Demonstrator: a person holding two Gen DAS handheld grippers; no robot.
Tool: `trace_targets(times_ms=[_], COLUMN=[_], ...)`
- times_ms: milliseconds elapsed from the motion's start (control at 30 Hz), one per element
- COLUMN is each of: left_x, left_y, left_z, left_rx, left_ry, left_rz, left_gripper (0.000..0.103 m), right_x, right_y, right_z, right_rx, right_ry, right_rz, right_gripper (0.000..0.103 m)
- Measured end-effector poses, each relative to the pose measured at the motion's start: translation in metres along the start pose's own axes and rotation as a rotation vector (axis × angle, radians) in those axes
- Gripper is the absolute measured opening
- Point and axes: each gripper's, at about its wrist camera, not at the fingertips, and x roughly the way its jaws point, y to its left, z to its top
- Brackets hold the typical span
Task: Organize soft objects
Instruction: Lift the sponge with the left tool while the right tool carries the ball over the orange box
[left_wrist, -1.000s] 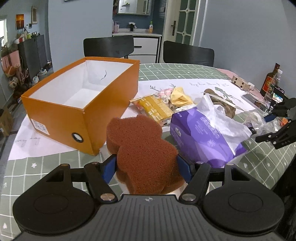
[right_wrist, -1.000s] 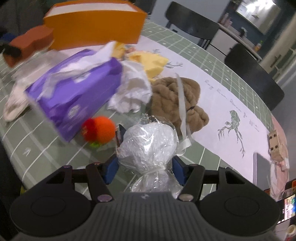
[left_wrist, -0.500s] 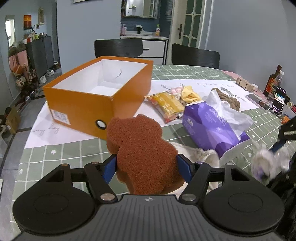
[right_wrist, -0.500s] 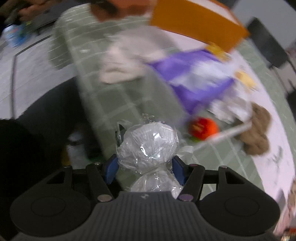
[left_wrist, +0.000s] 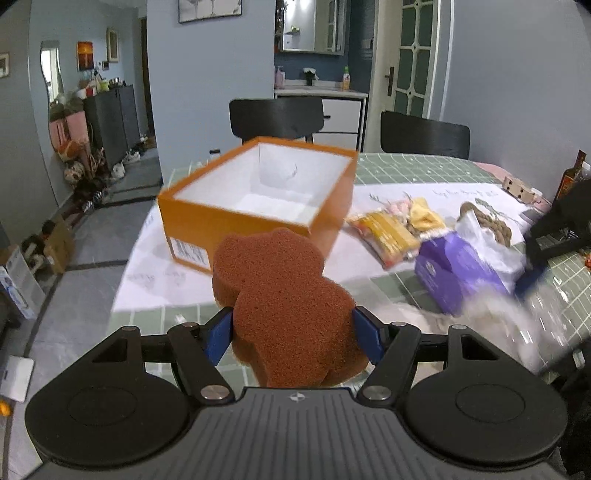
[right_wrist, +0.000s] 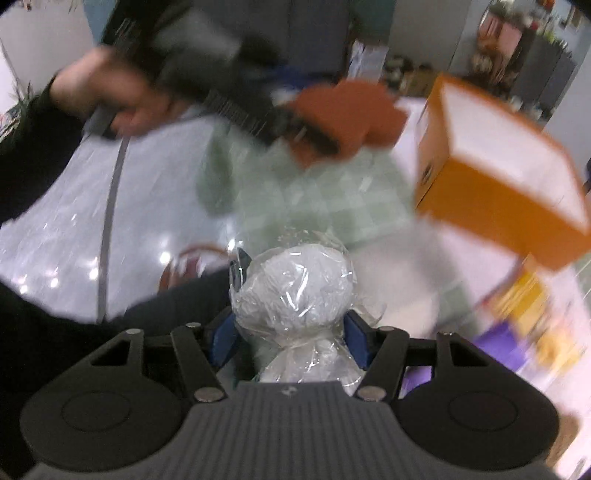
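A brown bear-shaped sponge (left_wrist: 284, 299) sits between the blue pads of my left gripper (left_wrist: 291, 328), which is shut on it above the near end of the table. Beyond it stands an open orange box (left_wrist: 258, 199) with a white inside. My right gripper (right_wrist: 291, 328) is shut on a white ball wrapped in clear plastic (right_wrist: 295, 291). In the right wrist view the picture is blurred: the sponge (right_wrist: 351, 118) and the left gripper's black body (right_wrist: 229, 96) show up top, a hand (right_wrist: 122, 96) behind them, the orange box (right_wrist: 498, 177) at right.
On the green checked tablecloth (left_wrist: 391, 280) lie a purple tissue pack (left_wrist: 461, 273), a yellow snack packet (left_wrist: 384, 236), a yellow cloth (left_wrist: 424, 218) and a brown plush item (left_wrist: 491, 221). Two black chairs (left_wrist: 277, 118) stand behind the table. Bottles (left_wrist: 570, 177) are at the far right edge.
My left gripper has drawn back and risen with the sponge, so the box looks farther off. My right gripper has swung fast leftward and rolled with the wrapped ball, now facing the box and the left gripper.
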Motion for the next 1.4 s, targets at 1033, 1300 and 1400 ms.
trace_targets(times_ms=[1033, 1300, 1400], left_x=[0.134, 0.153, 0.155], left_y=[0.054, 0.065, 0.064], left_z=[0.138, 0.131, 0.135], left_rx=[0.085, 0.092, 0.093], left_ry=[0.040, 0.094, 0.096], left_rz=[-0.004, -0.003, -0.011], left_gripper=[0.079, 0.079, 0.079], right_x=[-0.046, -0.042, -0.053], right_y=[-0.223, -0.240, -0.246], right_z=[0.183, 0.196, 0.207], right_rx=[0.435, 0.457, 0.460], right_ry=[-0.315, -0.362, -0.394], right_rz=[-0.227, -0.211, -0.209], right_gripper=[0.061, 0.061, 0.061])
